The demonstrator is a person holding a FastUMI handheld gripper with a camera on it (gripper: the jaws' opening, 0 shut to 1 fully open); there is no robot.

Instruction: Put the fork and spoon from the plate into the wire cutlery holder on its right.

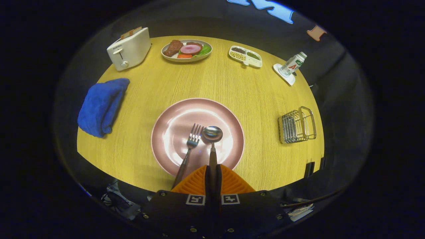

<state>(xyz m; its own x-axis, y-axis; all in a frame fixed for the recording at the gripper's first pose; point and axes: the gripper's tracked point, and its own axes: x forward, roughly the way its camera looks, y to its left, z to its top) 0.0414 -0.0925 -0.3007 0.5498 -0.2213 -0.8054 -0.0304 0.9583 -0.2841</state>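
Observation:
A pink plate (pixel 172 116) lies on the round wooden table just ahead of my fingers. My gripper (pixel 212 172) is shut on the handle of the spoon (pixel 212 133), whose bowl points away from me over the plate. The fork (pixel 191 142) lies just left of the spoon, tines over the plate and handle reaching back beside my left finger. The wire cutlery holder (pixel 296 125) stands on the table to the right of the plate, near the table's edge.
A blue cloth (pixel 101 106) lies left of the plate. At the far side stand a white toaster (pixel 129 49), a plate of food (pixel 186 49), a divided dish (pixel 245 55) and a bottle on a coaster (pixel 292 65).

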